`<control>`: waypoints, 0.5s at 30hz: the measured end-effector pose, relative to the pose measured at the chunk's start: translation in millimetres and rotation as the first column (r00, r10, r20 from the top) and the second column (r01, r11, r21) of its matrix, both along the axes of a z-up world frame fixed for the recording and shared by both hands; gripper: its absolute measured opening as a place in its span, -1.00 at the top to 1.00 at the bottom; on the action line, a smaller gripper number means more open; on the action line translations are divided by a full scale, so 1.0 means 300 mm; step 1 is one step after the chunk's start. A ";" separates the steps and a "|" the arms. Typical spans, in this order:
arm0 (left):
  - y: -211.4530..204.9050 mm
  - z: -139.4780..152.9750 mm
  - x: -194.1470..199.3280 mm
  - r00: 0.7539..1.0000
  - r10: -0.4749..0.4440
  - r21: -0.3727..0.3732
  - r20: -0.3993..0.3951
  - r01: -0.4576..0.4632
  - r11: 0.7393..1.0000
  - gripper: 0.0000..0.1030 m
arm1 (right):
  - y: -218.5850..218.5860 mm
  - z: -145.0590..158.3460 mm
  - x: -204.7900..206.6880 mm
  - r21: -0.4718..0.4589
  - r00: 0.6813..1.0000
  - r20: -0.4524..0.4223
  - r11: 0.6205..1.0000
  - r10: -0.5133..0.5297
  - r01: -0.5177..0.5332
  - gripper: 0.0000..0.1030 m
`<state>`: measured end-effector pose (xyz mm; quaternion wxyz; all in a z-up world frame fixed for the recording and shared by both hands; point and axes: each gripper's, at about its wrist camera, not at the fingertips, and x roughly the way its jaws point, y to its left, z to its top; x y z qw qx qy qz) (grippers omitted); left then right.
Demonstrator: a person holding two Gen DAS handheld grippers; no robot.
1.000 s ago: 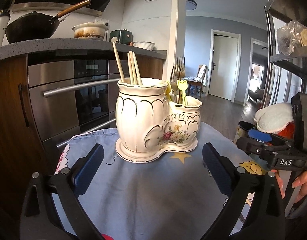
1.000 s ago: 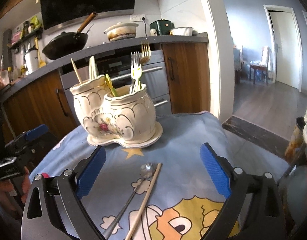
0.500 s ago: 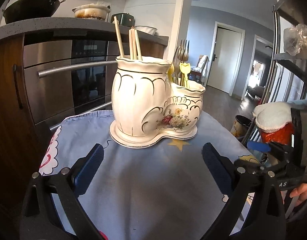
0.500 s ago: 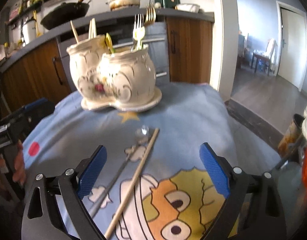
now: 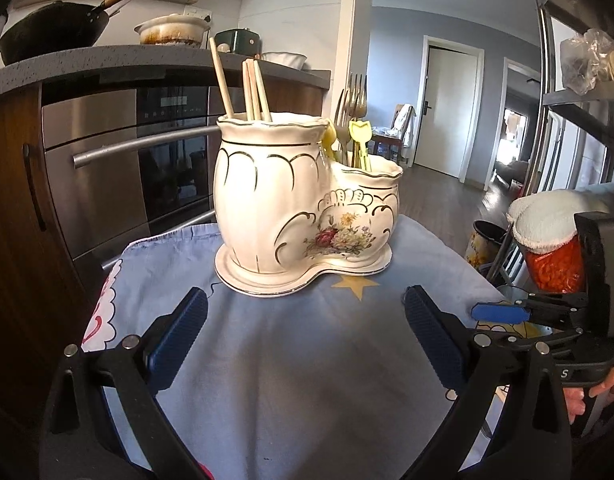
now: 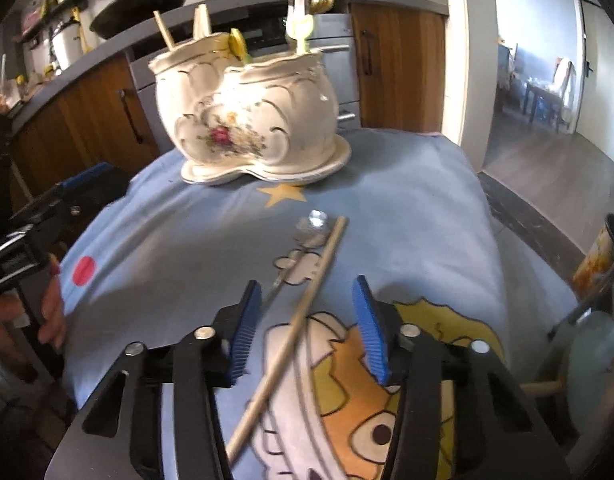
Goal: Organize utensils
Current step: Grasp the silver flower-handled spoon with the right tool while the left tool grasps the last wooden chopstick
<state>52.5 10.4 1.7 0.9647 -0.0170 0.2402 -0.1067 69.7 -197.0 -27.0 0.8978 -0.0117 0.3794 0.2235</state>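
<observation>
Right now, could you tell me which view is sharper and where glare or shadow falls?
Left wrist view: crisp, with sun glare washing out the ceramic utensil holder and shadow across the near tablecloth. Right wrist view: softer, motion-blurred, the chopstick and spoon slightly smeared.

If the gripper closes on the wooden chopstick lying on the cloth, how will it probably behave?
The wooden chopstick looks thin, straight and rigid, so it should stay stiff and feel light. It seems round, so it may roll on the cloth. Held near one end, it could pivot between the pads.

Bright daylight, fisheye-warped dark edges, right wrist view slightly motion-blurred.
</observation>
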 end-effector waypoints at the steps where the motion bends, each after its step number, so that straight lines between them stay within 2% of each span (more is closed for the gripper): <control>1: 0.002 -0.001 0.001 1.000 0.000 -0.003 -0.003 0.000 1.000 -0.89 | 0.010 0.003 0.000 -0.005 1.000 -0.003 1.000 0.006 -0.006 0.29; 5: 0.009 -0.001 0.000 1.000 -0.001 -0.015 -0.002 0.001 1.000 -0.89 | 0.063 -0.012 0.013 -0.037 0.999 -0.048 0.999 0.023 -0.025 0.42; 7: 0.011 0.000 0.000 1.000 -0.002 -0.019 0.001 0.002 1.000 -0.89 | 0.083 -0.029 0.030 -0.078 0.998 -0.068 0.997 0.000 -0.005 0.54; 12: 0.011 0.003 -0.008 1.000 -0.016 -0.024 0.014 0.016 1.000 -0.89 | 0.130 -0.024 0.069 -0.141 0.998 -0.057 0.990 -0.037 0.029 0.61; 15: 0.013 0.005 -0.012 1.000 -0.020 -0.030 0.020 0.021 0.999 -0.89 | 0.158 -0.022 0.072 -0.165 0.999 -0.042 0.986 -0.030 0.022 0.82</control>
